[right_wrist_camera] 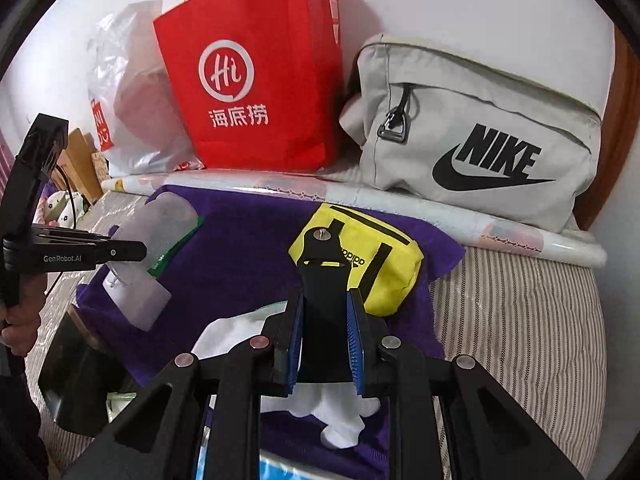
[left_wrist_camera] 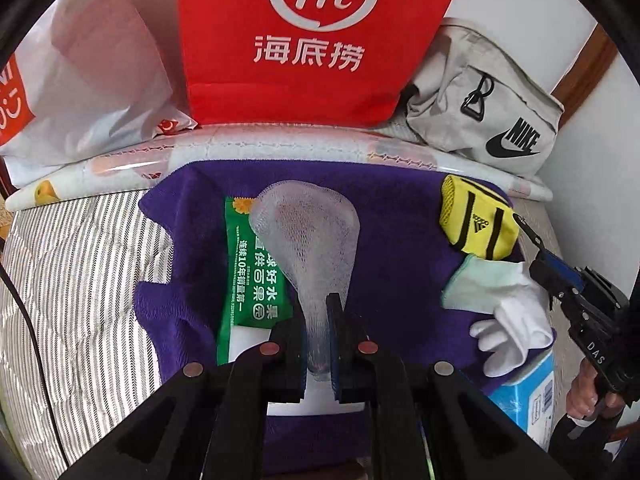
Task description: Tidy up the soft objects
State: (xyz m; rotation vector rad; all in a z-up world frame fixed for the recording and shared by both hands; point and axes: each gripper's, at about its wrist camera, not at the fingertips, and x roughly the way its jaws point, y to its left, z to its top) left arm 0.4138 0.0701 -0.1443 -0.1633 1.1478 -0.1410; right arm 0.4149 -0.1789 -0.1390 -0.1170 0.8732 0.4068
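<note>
The left gripper (left_wrist_camera: 320,344) pinches the narrow end of a white mesh foam sleeve (left_wrist_camera: 308,236), which hides part of a green packet (left_wrist_camera: 248,280) on the purple towel (left_wrist_camera: 400,240). The right gripper (right_wrist_camera: 322,344) clamps a black strap (right_wrist_camera: 322,300) that covers part of the yellow Adidas pouch (right_wrist_camera: 384,276); its frame hides most of a white glove (right_wrist_camera: 340,420).

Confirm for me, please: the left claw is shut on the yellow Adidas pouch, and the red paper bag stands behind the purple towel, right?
Not quite. In the left wrist view the left claw is shut on the translucent white foam net sleeve, not the yellow Adidas pouch, which lies apart. The red paper bag does stand behind the purple towel.
</note>
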